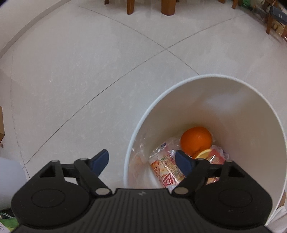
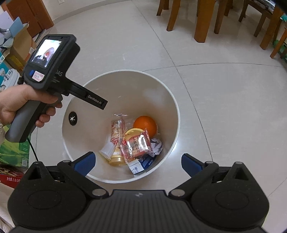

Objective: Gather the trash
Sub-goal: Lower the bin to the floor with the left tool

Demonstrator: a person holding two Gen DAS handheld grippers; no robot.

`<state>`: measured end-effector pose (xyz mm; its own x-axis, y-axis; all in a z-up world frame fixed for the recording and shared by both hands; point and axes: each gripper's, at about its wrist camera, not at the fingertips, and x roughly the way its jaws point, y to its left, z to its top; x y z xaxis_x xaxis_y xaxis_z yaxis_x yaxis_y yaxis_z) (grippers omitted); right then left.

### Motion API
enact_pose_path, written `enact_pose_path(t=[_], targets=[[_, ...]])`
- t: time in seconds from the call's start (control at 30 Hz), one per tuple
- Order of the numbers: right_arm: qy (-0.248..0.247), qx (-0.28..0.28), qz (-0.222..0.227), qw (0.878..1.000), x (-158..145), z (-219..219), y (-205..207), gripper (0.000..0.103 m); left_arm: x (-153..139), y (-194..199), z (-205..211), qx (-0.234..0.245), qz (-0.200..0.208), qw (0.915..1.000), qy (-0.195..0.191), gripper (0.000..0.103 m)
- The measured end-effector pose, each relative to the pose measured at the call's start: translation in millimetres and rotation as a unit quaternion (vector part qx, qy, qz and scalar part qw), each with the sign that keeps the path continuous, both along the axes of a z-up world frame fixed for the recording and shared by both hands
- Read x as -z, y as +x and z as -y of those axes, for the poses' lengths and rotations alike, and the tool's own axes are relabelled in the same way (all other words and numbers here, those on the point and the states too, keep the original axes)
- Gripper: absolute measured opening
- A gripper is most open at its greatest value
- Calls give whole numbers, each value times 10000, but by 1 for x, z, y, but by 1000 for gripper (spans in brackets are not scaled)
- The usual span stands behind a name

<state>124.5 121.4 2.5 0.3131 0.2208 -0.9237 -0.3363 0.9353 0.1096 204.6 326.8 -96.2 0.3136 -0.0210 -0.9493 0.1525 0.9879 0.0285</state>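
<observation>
A white round bin (image 2: 176, 114) (image 1: 260, 114) stands on the tiled floor. Inside lie an orange (image 2: 145, 125) (image 1: 195, 138), a red snack wrapper (image 2: 136, 146) (image 1: 168, 172), a crumpled paper (image 2: 157, 145), a small blue-and-white carton (image 2: 141, 164) and a capped cup (image 2: 116, 158). My left gripper (image 1: 142, 161) hovers open at the bin's left rim, one fingertip over the bin and one over the floor, holding nothing. My right gripper (image 2: 139, 161) is open above the bin's near rim, empty. In the right wrist view a hand (image 2: 21, 102) holds the left gripper's body (image 2: 52, 68) over the bin's left edge.
Wooden chair and table legs (image 2: 202, 21) (image 1: 167, 7) stand on the far side of the floor. Cardboard boxes (image 2: 18, 46) and a green carton (image 2: 14, 150) crowd the left side. Pale floor tiles (image 1: 80, 71) stretch between bin and furniture.
</observation>
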Motion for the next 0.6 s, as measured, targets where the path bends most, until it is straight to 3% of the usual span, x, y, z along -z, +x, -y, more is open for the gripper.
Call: enact_pose_path(t=[0.37, 0.6], targets=[[-257, 312, -117, 9991, 11, -4, 2, 103, -34, -34, 4, 188, 356, 9992, -64, 92], [-538, 463, -91, 9974, 23, -2, -1, 103, -50, -67, 2, -32, 422, 9990, 171, 94]])
